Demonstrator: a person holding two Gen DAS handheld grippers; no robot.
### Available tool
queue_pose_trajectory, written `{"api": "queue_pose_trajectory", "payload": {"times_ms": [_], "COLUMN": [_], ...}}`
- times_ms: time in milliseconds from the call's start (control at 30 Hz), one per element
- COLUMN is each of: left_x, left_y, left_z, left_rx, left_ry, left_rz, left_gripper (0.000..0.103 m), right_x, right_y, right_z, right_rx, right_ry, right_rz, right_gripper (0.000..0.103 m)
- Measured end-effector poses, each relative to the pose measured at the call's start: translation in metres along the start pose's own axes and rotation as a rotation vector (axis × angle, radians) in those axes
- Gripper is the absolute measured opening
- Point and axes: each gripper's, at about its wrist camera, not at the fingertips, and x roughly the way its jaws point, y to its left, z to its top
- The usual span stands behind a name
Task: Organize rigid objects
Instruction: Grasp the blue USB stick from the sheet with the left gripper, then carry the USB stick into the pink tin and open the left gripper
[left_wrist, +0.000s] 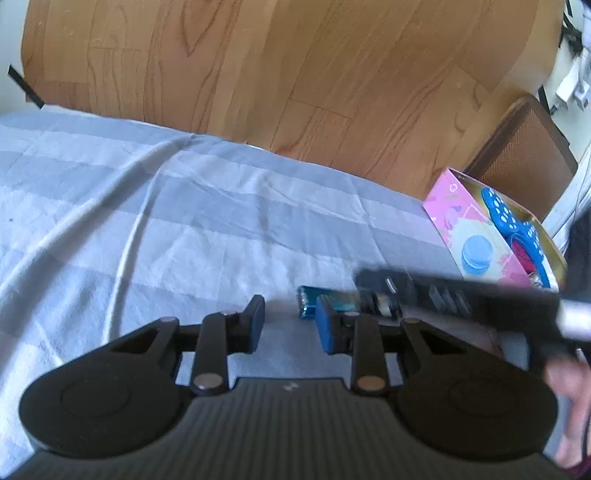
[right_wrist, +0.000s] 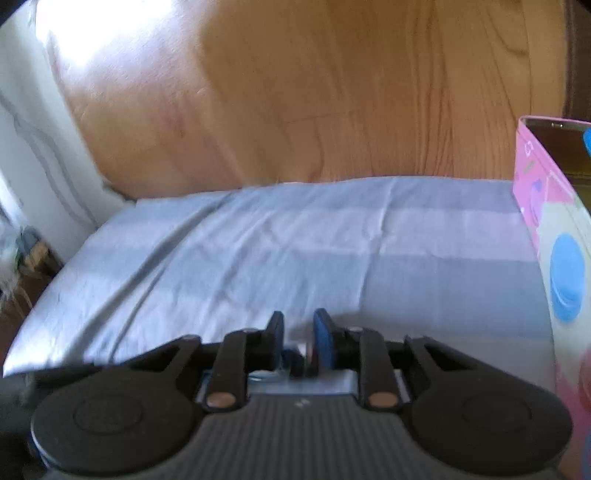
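In the left wrist view my left gripper (left_wrist: 290, 325) is open and empty over the grey-blue checked cloth (left_wrist: 184, 221). A shiny blue flat object (left_wrist: 308, 301) lies on the cloth just beyond its right finger. The right gripper's dark body (left_wrist: 461, 299) reaches in from the right, its tips at that object. In the right wrist view my right gripper (right_wrist: 298, 332) has its jaws close together around something blue and silvery (right_wrist: 295, 360) low between the fingers; the hold is blurred. A pink box (left_wrist: 480, 236) holds blue dotted items (left_wrist: 506, 216).
The pink box also shows at the right edge of the right wrist view (right_wrist: 554, 240). A wooden floor (left_wrist: 295, 74) lies beyond the cloth's far edge. A brown woven piece (left_wrist: 524, 155) stands behind the box. A white wall (right_wrist: 33, 166) is at the left.
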Motion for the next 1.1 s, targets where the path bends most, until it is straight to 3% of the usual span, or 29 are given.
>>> {"api": "queue_pose_trajectory", "payload": {"times_ms": [200, 233, 333, 467, 500, 567, 667, 733, 800, 833, 867, 967, 1100], "left_x": [-0.006, -0.007, -0.008, -0.011, -0.012, -0.014, -0.015, -0.014, -0.015, -0.014, -0.014, -0.019, -0.034], "left_y": [0.018, 0.018, 0.013, 0.005, 0.005, 0.006, 0.002, -0.006, -0.015, -0.021, -0.027, -0.052, -0.073], "left_z": [-0.001, -0.001, -0.001, -0.002, -0.002, -0.003, -0.004, -0.006, -0.006, -0.006, -0.005, 0.000, 0.007], "left_rx": [-0.053, -0.058, -0.071, -0.051, -0.056, -0.078, -0.115, -0.122, -0.122, -0.123, -0.135, -0.112, -0.049], "left_ry": [0.016, 0.017, 0.028, 0.041, 0.052, 0.079, 0.096, 0.096, 0.077, 0.079, 0.088, 0.067, -0.003], "left_rz": [-0.042, -0.045, -0.058, -0.053, -0.057, -0.090, -0.143, -0.154, -0.176, -0.208, -0.249, -0.275, -0.226], "left_gripper": [0.032, 0.032, 0.033, 0.034, 0.035, 0.047, 0.059, 0.064, 0.047, 0.029, 0.025, 0.025, 0.040], "right_x": [-0.055, -0.062, -0.066, -0.047, -0.044, -0.043, -0.051, -0.059, -0.069, -0.072, -0.075, -0.092, -0.120], "right_y": [0.015, 0.019, 0.031, 0.041, 0.045, 0.049, 0.030, 0.024, 0.020, 0.018, 0.016, 0.009, -0.006], "right_z": [-0.053, -0.059, -0.066, -0.060, -0.062, -0.063, -0.059, -0.061, -0.065, -0.065, -0.067, -0.069, -0.057], "right_rx": [-0.169, -0.207, -0.292, -0.258, -0.277, -0.284, -0.097, -0.050, -0.006, 0.007, 0.019, 0.011, -0.013], "right_ry": [0.019, 0.003, -0.043, -0.007, -0.025, -0.021, 0.004, -0.023, -0.056, -0.064, -0.070, -0.119, -0.197], "right_rz": [0.089, 0.087, 0.053, 0.101, 0.082, 0.067, 0.204, 0.245, 0.259, 0.272, 0.271, 0.237, 0.175], "right_gripper": [0.023, 0.031, 0.040, 0.037, 0.026, 0.024, 0.024, 0.023, 0.021, 0.020, 0.016, 0.015, 0.014]}}
